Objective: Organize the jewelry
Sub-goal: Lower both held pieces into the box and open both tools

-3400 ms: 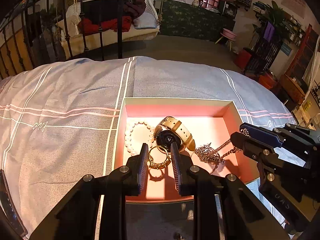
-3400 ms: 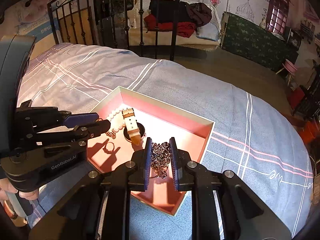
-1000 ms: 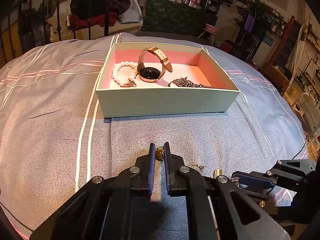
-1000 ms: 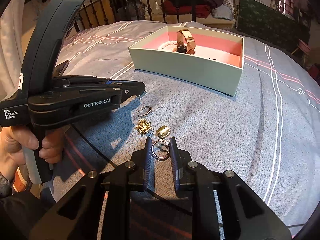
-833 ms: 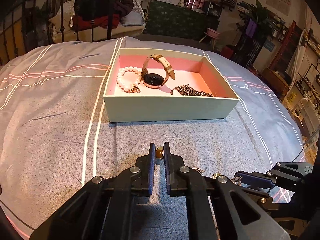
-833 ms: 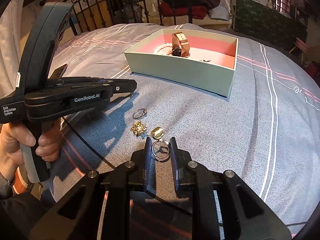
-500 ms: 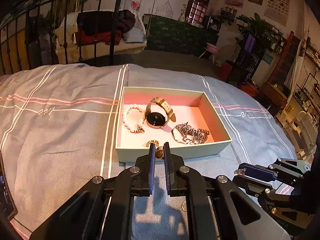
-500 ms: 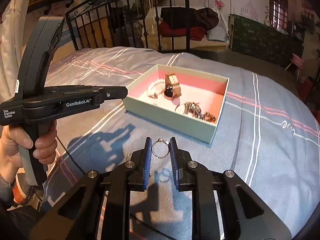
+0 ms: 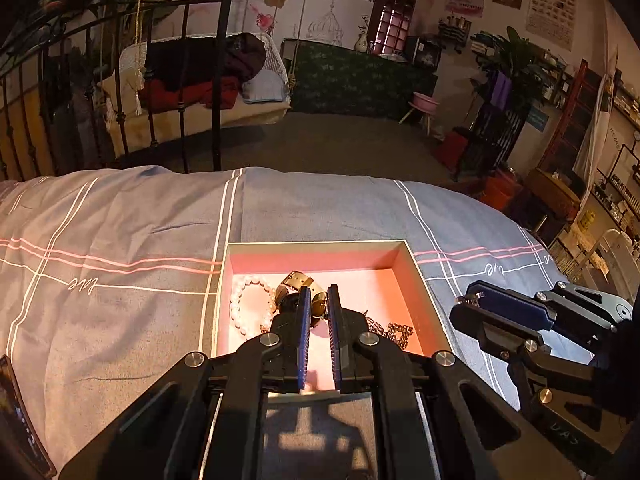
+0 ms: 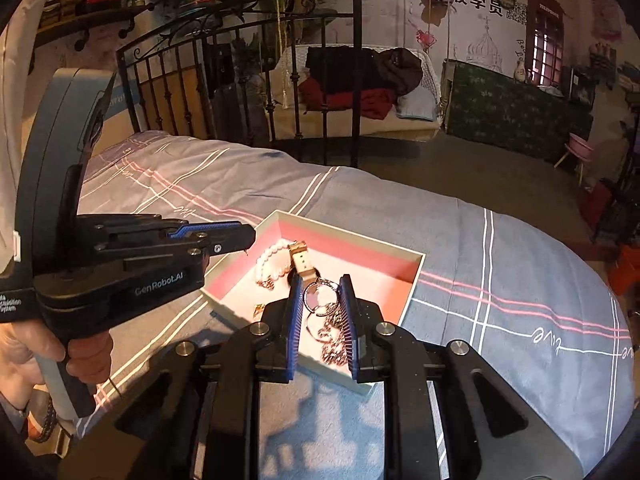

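An open pale box with a pink lining [image 9: 316, 245] [image 10: 362, 242] lies on the bed. In it are a pearl bracelet [image 9: 240, 309] [image 10: 269, 258], a watch with a tan strap [image 9: 298, 280] [image 10: 301, 262] and a silver chain necklace [image 9: 394, 332] [image 10: 332, 340]. My left gripper [image 9: 319, 308] is shut on a small gold ring [image 9: 319, 307] and holds it over the box. My right gripper [image 10: 320, 296] is shut on a silver ring [image 10: 320, 295], also held above the box. A small gold piece [image 10: 258, 309] lies near the box's front wall.
The bed has a grey-blue cover with white and pink stripes [image 9: 120, 240]. A black iron bed frame [image 9: 188, 80] stands at the far edge. A phone [image 9: 20, 420] lies at the left edge of the bed. The person's hand [image 10: 80, 360] holds the left gripper's handle.
Both grippers rose from the bed cover in front of the box, each with a ring, and moved forward over the box interior.
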Available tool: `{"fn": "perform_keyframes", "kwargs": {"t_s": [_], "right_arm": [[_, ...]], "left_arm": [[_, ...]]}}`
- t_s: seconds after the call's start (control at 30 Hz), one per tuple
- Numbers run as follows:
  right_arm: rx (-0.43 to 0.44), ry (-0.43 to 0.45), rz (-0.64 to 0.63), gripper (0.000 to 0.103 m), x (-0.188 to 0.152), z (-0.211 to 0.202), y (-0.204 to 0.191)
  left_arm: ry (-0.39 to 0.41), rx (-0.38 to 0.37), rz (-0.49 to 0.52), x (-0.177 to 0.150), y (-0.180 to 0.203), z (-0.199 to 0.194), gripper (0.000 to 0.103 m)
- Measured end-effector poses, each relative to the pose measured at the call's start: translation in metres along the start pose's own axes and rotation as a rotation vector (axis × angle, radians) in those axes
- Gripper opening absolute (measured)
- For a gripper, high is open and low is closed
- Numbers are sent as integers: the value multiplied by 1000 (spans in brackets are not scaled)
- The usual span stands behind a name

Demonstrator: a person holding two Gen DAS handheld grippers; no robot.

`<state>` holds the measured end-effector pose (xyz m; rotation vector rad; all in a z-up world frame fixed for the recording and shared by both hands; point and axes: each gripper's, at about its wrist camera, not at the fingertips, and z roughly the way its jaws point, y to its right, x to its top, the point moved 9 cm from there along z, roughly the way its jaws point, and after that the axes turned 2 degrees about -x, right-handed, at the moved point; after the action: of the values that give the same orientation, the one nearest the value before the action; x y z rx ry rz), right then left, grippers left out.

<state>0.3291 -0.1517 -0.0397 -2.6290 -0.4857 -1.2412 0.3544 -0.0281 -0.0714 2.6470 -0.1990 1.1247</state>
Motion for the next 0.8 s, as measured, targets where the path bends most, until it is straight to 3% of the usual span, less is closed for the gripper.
{"fn": "perform_keyframes", "kwargs": {"t_s": [0.27,0.8], "right_arm": [[-53,-49,58,19,22,38,28],[-81,-186,35,19,-15,80,30]], "left_arm": [[-73,40,-38,22,-10,38,8],[-184,55,-35,-8,-11,68,8]]}}
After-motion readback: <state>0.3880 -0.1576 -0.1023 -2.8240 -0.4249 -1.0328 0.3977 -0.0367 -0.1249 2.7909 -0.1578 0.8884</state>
